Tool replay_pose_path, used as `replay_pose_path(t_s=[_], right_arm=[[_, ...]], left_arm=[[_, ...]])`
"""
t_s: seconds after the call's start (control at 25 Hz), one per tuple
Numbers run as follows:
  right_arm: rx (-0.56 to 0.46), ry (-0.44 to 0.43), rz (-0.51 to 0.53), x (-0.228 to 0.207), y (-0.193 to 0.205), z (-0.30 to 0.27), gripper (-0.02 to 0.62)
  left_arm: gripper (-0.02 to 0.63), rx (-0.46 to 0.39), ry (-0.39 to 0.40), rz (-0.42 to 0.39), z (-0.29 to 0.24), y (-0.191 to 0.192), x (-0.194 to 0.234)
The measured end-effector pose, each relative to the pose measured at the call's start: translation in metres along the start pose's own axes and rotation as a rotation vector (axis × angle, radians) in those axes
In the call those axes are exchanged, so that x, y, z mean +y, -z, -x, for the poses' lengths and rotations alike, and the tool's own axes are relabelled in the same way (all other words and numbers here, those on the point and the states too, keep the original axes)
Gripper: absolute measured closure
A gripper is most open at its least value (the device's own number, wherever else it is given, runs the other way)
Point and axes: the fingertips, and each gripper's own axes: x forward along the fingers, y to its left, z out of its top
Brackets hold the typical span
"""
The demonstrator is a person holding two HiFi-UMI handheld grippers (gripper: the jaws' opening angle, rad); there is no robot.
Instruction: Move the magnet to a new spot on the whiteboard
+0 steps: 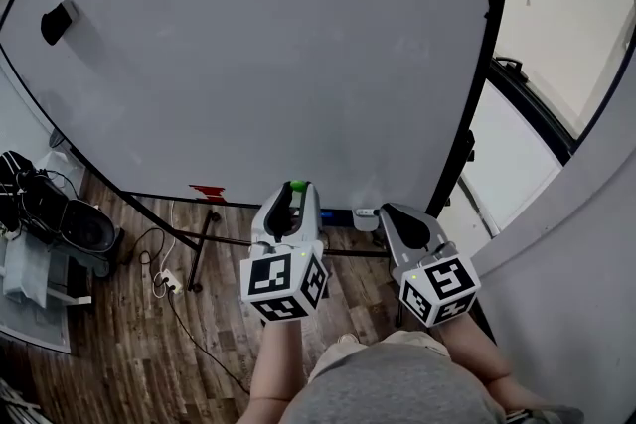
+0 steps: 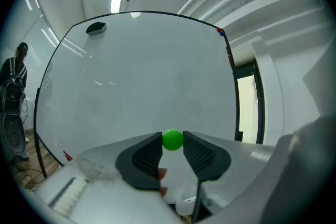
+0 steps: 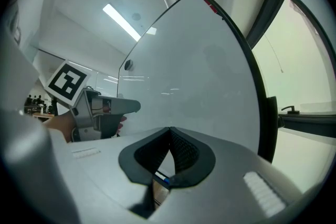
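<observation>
Left gripper (image 2: 172, 136) tight around magnet (image 2: 172, 140)

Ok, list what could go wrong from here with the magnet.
1. The left gripper pinches the round green magnet only at its very jaw tips, so the magnet could squirt out and fall to the floor.
2. The magnet seems not yet against the whiteboard; opening the jaws before it touches would likely drop it.
3. In the head view the gripper sits near the board's bottom edge, so a low placement might land on the frame instead of the surface.
</observation>
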Motion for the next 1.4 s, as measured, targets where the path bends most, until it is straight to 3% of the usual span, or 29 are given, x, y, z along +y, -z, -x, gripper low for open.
replay_pose_path(t_s=[0.84,1.4], right_arm=[[-0.024,0.144,-0.012,-0.087,-0.012,0.056,0.606],[-0.021,0.159,-0.019,-0.106,-0.010,0.058,0.606]], left_arm=[[0.472,0.007,0.165,-0.021,-0.066,-0.001,-0.113],[0.472,-0.021,0.144,-0.041,-0.101,-0.015,-0.128]])
